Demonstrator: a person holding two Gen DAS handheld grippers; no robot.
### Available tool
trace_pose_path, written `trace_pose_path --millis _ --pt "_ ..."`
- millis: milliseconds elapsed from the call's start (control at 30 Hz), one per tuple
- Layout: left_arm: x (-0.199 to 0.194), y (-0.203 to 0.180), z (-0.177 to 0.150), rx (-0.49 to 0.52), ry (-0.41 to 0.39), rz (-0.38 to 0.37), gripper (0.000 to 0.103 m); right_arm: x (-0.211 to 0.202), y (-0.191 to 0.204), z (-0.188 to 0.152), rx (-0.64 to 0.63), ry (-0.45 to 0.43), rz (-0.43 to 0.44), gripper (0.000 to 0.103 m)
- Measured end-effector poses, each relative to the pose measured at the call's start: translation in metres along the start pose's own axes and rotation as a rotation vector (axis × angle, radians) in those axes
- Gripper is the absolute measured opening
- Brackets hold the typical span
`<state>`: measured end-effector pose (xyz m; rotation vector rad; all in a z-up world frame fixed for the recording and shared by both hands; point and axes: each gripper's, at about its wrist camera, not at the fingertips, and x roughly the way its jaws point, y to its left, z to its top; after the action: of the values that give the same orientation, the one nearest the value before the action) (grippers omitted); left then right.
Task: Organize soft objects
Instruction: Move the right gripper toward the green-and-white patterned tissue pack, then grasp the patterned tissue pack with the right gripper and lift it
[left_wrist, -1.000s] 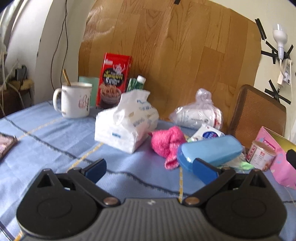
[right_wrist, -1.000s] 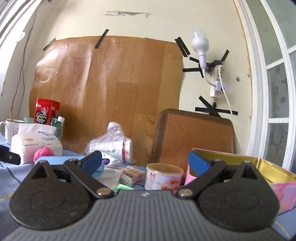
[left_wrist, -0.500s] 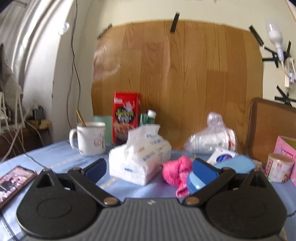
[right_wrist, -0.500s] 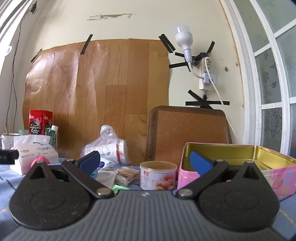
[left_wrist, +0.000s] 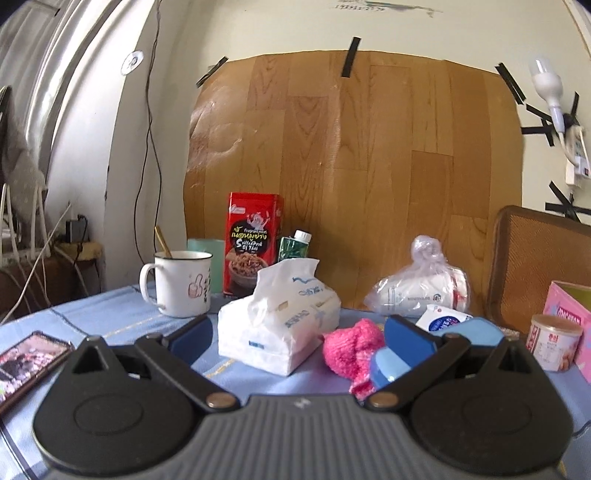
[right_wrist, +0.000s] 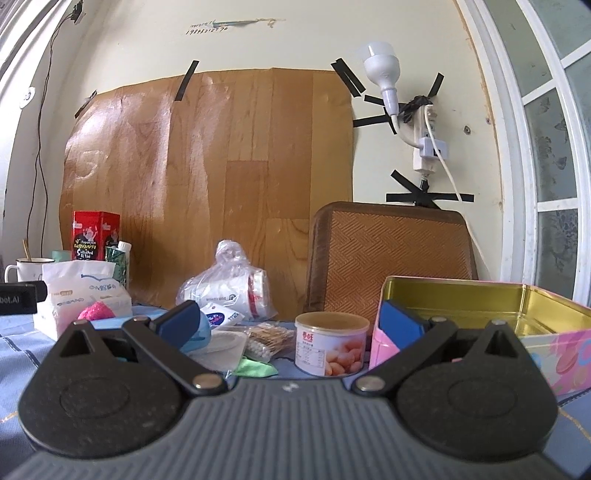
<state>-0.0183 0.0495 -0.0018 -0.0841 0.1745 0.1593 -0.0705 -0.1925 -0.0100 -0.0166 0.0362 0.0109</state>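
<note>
A white soft tissue pack (left_wrist: 277, 325) lies on the blue tablecloth, straight ahead of my open, empty left gripper (left_wrist: 299, 334). A pink knitted item (left_wrist: 351, 347) lies just right of it, next to a blue case (left_wrist: 476, 332). A knotted plastic bag of white goods (left_wrist: 417, 288) lies behind. My right gripper (right_wrist: 291, 319) is open and empty, low over the table. Ahead of it lie a green cloth (right_wrist: 255, 367), a bag of cotton swabs (right_wrist: 266, 339) and an open pink tin box (right_wrist: 480, 317). The tissue pack (right_wrist: 81, 295) and pink item (right_wrist: 98, 310) show at left.
A white mug (left_wrist: 181, 284), red snack box (left_wrist: 251, 240) and green carton (left_wrist: 293, 247) stand at the back. A phone (left_wrist: 26, 362) lies at left. A small can (right_wrist: 330, 343) stands by the tin. A woven chair back (right_wrist: 391, 254) rises behind the table.
Both grippers have tilted up and lowered toward table level; the left view has drawn back slightly, bringing the phone into view. Nothing on the table has moved.
</note>
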Motion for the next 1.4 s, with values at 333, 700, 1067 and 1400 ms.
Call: trace_pose_path --millis 333,700,1067,1400 --pt "0.007 0.010 0.000 -0.068 0.056 -0.043 0.103 0.008 0.004 0.001 -0.025 0.057 0.090 0.103" --pt "0.010 0.015 -0.001 -0.098 0.104 -0.167 0.102 0.033 0.040 -0.002 -0.075 0.339 0.416 0.098" --pt "0.021 0.021 -0.001 -0.135 0.185 -0.295 0.093 0.061 0.050 -0.012 -0.021 0.559 0.505 0.056" --pt "0.026 -0.009 -0.007 -0.178 0.560 -0.685 0.069 0.012 0.014 -0.015 0.055 0.556 0.492 0.056"
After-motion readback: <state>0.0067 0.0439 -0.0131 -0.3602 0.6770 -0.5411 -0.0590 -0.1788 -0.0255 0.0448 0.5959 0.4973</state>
